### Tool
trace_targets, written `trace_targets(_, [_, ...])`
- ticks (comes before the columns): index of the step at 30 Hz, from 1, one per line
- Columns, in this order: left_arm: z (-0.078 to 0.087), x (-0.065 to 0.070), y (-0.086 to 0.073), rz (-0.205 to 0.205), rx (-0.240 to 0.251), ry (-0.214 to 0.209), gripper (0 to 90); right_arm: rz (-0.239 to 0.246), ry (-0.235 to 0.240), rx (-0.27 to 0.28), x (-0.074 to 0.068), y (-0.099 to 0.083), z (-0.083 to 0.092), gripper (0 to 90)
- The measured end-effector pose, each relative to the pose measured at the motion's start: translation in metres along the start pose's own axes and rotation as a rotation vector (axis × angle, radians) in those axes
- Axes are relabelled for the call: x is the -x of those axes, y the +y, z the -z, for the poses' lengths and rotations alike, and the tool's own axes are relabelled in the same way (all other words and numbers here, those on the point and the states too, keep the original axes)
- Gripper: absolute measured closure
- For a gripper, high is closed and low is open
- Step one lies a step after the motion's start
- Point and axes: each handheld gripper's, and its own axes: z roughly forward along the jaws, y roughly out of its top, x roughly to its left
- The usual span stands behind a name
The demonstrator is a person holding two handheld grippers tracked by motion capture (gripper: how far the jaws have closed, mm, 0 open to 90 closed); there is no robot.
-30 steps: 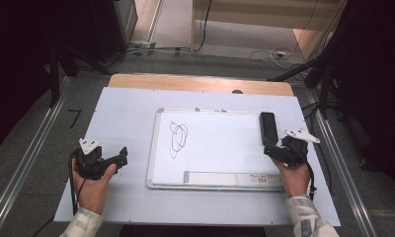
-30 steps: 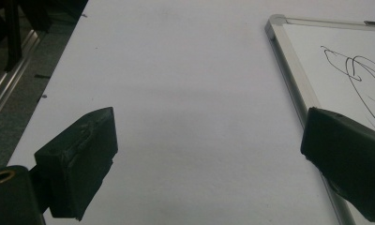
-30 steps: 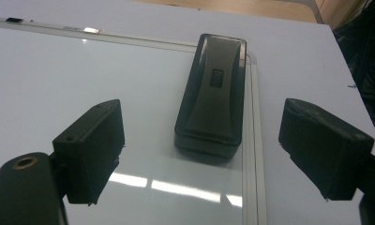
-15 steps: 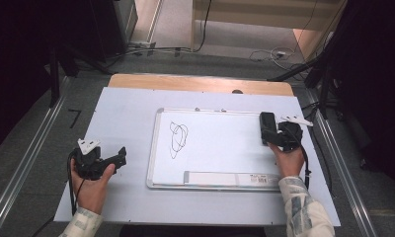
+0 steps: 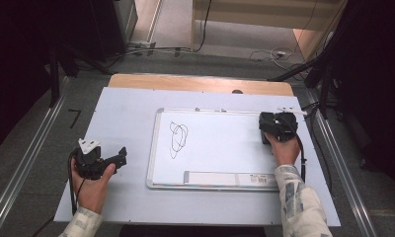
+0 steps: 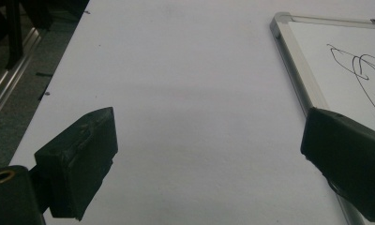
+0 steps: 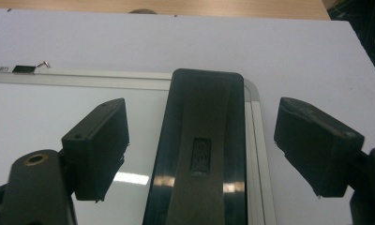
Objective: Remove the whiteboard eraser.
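text: none legible | eraser [image 7: 202, 154]: embossed mark, unreadable | whiteboard [image 5: 220, 143]: scribble only

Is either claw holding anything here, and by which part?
Nothing held. The right claw straddles the black plastic whiteboard eraser, jaws closing, gaps both sides. The left claw is open.

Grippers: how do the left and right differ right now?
The right gripper straddles the black eraser at the whiteboard's right edge, jaws just closing, not yet touching; the left gripper sits off the board over bare table, nothing between its jaws. Both are open.
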Motion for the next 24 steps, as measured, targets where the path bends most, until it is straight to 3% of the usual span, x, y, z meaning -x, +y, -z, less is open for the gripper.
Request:
trace_targets(5, [-0.001,-0.001,0.0,0.001,-0.007,0.001,4.6,0.011,-0.008,-0.013,-0.003,0.003,-0.006,18.0])
trace_targets(24, [-0.001,-0.002,-0.001,0.008,-0.007,-0.004,4.7,-0.028,-0.027,-0.098,0.0,-0.004,-0.026,19.5])
